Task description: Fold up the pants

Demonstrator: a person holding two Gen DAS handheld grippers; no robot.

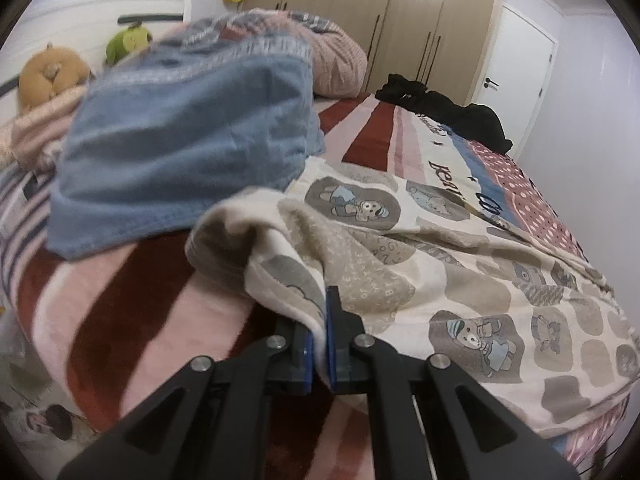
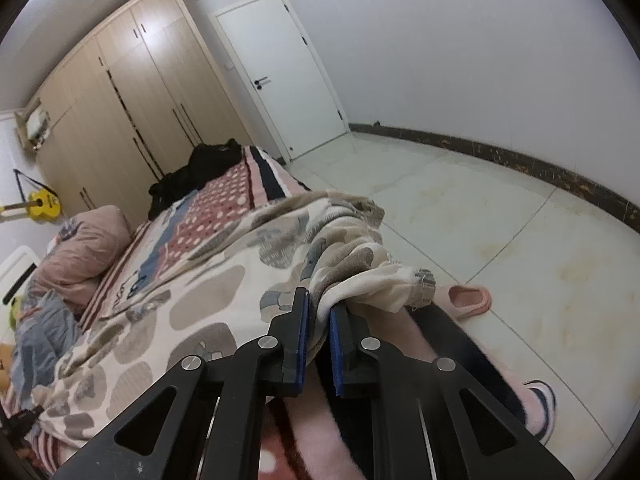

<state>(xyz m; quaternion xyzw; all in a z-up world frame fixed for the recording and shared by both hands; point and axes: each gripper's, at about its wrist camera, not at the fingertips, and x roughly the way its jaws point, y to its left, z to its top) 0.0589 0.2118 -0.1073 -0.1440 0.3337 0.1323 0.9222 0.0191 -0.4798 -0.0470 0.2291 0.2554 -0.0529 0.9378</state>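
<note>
pants [image 1: 460, 264]: cream fleece pair with a teddy bear print, spread rumpled across the bed [image 1: 140, 288], running from the near edge toward the far side
left gripper [image 1: 319, 344]: clenched on a bunched bit of the pants edge, fabric squeezed between the blue pads at the near edge of the bed
right gripper [image 2: 319, 320]: grasping the other end of the pants, a fold of cloth pinched in it right where the pants hang over the bed's side
denim piece [image 1: 188, 140]: blue, crumpled, sitting on the bed just behind the pants on the left
black clothes [image 1: 448, 112]: heaped at the far corner of the bed, well apart from the pants
pillow [image 2: 76, 256]: pink, at the head of the bed
slipper [image 2: 468, 300]: pink one on the floor tiles beside the bed
wardrobe [image 2: 120, 112]: light wood, beyond the bed
</note>
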